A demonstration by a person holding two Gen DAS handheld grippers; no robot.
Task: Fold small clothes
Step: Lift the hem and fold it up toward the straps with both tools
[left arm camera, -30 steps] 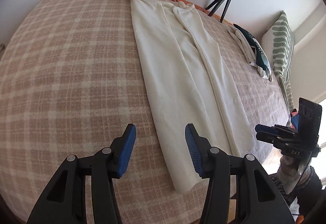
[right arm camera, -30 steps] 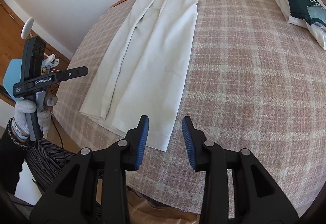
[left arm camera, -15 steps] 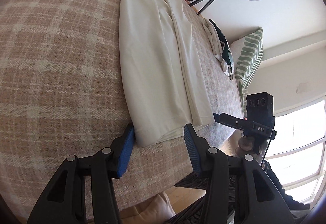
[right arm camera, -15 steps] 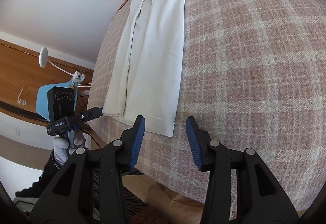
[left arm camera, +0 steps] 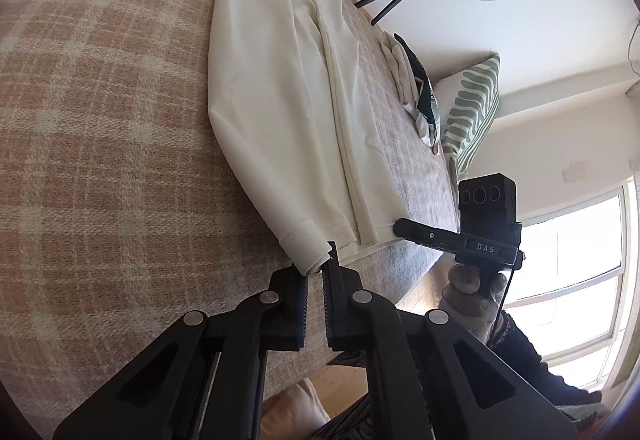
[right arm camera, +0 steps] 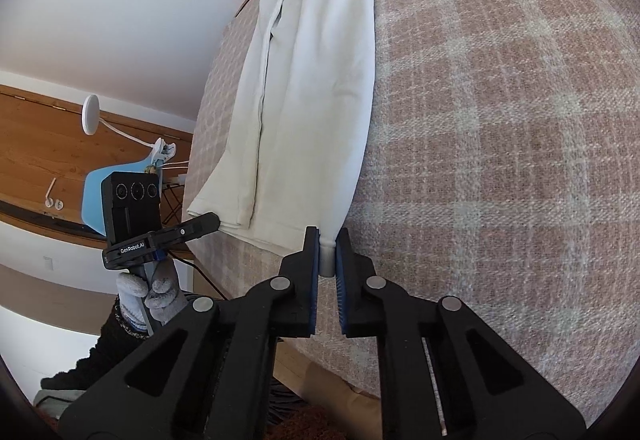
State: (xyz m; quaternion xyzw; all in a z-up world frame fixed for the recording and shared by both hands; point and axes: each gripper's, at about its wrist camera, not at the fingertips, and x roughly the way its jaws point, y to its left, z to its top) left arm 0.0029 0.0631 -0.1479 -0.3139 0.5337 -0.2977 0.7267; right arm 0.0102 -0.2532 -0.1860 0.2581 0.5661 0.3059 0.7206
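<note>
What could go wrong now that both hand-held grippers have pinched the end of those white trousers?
Each hand-held gripper, left and right, seems to bite only the hem corner of the white trousers, so the cloth might slip free when lifted. The trousers are long and already doubled lengthwise, so the layers could shift or drag on the checked blanket.

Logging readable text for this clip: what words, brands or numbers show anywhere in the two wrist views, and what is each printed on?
"DAS": on the body of the right gripper, seen from the left wrist view.
"GenRobot.AI": on the body of the left gripper, seen from the right wrist view.
Nothing readable on the white trousers, plaid bedspread or patterned pillow.
</note>
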